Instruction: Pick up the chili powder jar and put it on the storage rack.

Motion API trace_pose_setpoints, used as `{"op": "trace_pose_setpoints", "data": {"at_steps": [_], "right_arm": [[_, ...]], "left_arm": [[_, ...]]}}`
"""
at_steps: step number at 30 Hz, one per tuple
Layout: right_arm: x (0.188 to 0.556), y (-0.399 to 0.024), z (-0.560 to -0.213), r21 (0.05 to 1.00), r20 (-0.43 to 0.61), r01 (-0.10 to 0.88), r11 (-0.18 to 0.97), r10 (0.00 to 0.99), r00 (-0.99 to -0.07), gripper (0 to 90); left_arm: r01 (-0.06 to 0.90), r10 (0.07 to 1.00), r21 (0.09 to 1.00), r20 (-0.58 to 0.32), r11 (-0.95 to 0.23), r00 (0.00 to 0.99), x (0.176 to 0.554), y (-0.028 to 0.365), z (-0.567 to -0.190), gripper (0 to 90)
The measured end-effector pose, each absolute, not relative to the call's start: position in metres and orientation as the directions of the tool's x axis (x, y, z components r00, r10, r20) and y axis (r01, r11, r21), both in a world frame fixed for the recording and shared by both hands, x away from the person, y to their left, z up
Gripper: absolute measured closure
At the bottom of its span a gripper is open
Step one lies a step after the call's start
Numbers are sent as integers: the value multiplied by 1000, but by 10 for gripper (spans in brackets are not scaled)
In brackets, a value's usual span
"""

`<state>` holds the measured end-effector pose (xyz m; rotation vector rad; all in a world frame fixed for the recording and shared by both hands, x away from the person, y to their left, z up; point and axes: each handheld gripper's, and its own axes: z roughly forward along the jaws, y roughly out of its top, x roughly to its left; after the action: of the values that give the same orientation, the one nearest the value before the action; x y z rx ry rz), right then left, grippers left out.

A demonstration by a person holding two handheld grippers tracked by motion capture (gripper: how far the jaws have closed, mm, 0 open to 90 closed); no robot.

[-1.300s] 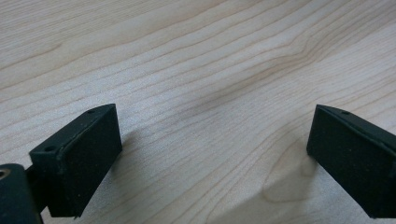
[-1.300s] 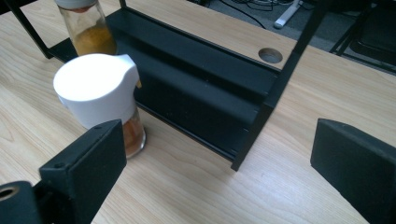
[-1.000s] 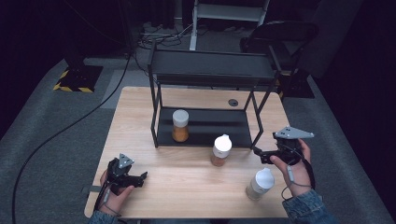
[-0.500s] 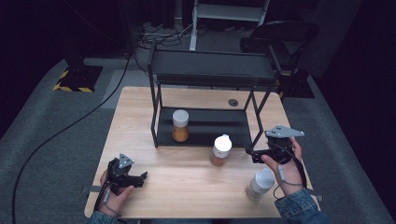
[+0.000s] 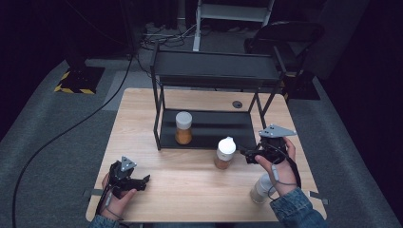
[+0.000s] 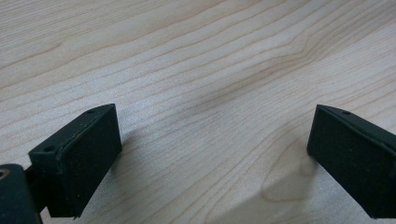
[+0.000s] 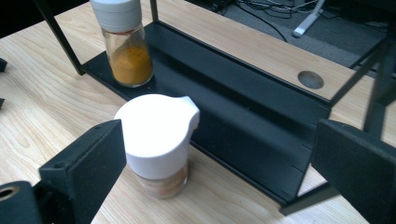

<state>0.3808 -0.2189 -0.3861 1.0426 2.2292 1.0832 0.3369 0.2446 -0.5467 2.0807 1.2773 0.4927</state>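
The right gripper (image 7: 215, 163), fingers spread wide and gripping nothing, faces the white-capped glass spice jar (image 7: 156, 142), standing on the wooden desk (image 5: 190, 190) seemingly just before the black metal rack's (image 5: 214, 71) front edge. The left gripper (image 6: 212, 154) rests near the desk's front-left corner, fingers open and empty.

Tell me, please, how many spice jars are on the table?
3: one on the rack's lower shelf, one white-capped before the rack, one near the table's front edge, partly hidden by the right hand.

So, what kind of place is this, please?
Probably a studio or lab set up for recording, not a home kitchen. A wooden table stands alone on grey carpet in a dark room, cables cross the floor, and a black rack holds one spice jar.
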Motion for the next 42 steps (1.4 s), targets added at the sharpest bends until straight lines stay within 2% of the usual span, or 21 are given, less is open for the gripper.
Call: {"op": "trace_pose_setpoints", "data": {"at_steps": [42], "right_arm": [[404, -165, -430, 745, -41, 490, 453, 763, -645, 42]], "left_arm": [[649, 890, 689, -14, -322, 457, 337, 244, -547, 28]]}}
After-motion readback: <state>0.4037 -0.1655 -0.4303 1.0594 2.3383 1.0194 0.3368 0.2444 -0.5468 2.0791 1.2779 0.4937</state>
